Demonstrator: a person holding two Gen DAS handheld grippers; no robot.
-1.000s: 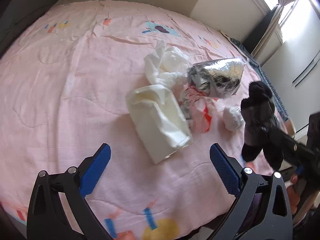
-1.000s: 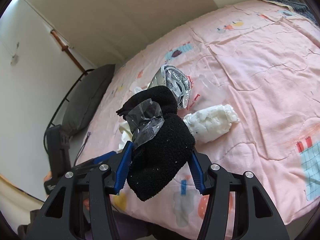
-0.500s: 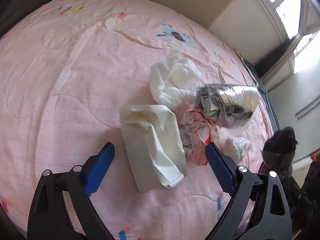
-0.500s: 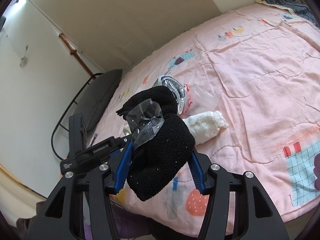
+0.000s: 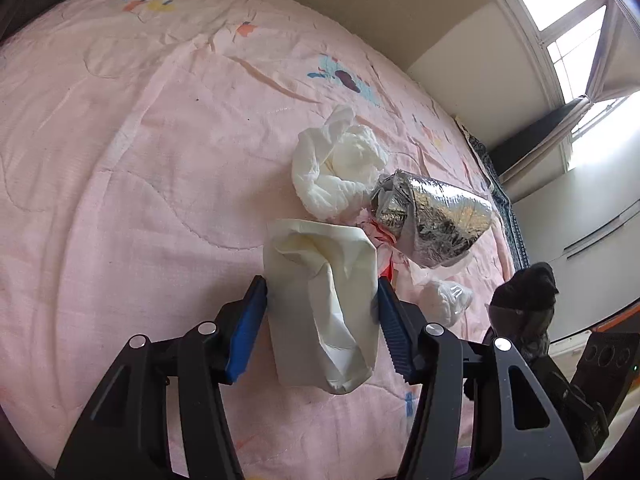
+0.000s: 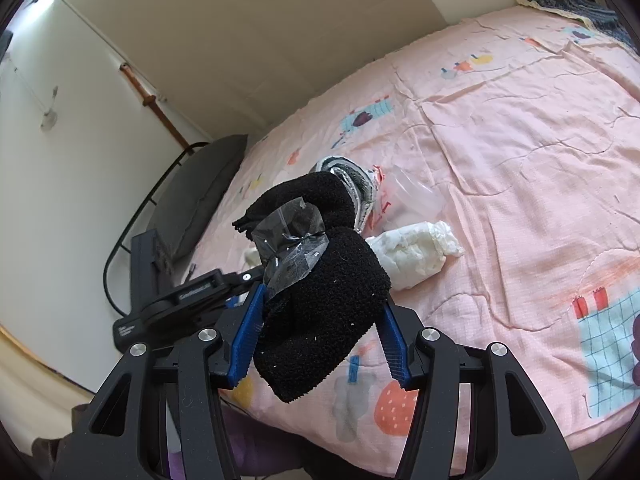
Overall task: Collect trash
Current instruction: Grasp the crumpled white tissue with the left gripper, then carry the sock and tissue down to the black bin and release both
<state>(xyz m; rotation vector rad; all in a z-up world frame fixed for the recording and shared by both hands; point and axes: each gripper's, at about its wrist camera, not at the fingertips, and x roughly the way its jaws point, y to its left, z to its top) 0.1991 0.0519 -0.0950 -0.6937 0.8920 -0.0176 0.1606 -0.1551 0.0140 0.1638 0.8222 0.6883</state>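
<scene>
A pile of trash lies on the pink bedspread [image 5: 120,184]. My left gripper [image 5: 322,320] has its blue pads closed against both sides of a cream crumpled paper bag [image 5: 324,292]. Behind it lie a white crumpled tissue [image 5: 340,168], a silver foil bag [image 5: 432,220], a red-and-white wrapper [image 5: 384,240] and a small white wad in clear plastic [image 5: 444,300]. My right gripper [image 6: 320,332] is shut on a black fuzzy sock [image 6: 320,292] with clear tape on it [image 6: 292,240], held off the bed's near edge; the sock also shows in the left wrist view [image 5: 524,300].
A dark grey pillow [image 6: 196,188] lies at the bed's head by a black metal frame. The white wad [image 6: 412,252] and a clear plastic cup [image 6: 412,196] lie beyond the sock. A wall and window [image 5: 576,32] stand beyond the bed. A patterned dark cloth [image 6: 580,4] lies at the far corner.
My left gripper moved forward over the bed and closed its pads on the cream paper bag. The right gripper kept hold of the black sock and drifted slightly back from the pile.
</scene>
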